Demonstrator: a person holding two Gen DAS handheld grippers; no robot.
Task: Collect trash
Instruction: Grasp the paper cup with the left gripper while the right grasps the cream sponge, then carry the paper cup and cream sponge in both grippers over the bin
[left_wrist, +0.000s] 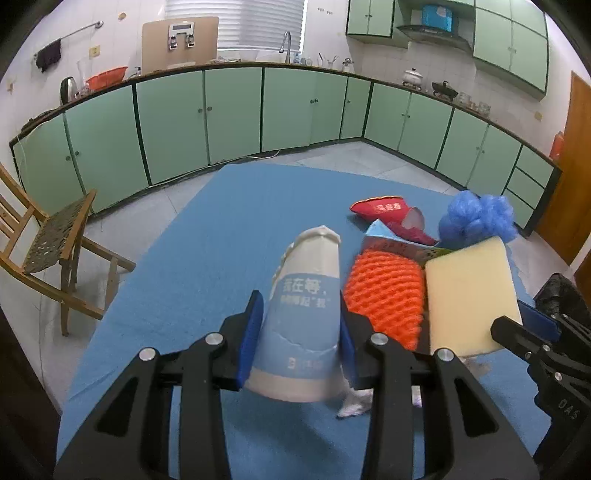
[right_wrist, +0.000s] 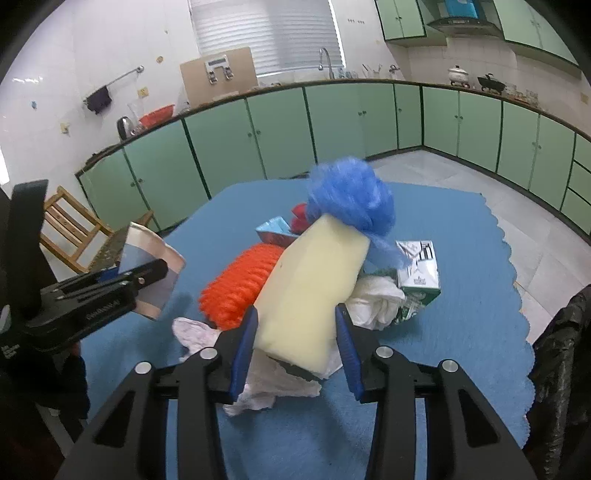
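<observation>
**A:** So both tools were full? Where was the bag?

**B:** Yep. Left tool clamped the paper cup, right tool pinched the sponge. Black bag sat at 3 o'clock, nearer the right.

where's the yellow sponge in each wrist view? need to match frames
Left wrist: the yellow sponge is at right of centre, held by the right gripper, beside the orange foam net.
Right wrist: the sponge is dead centre, clamped in the right gripper.
Shared landmark: the orange foam net, immediately left of the sponge in both views.
</observation>
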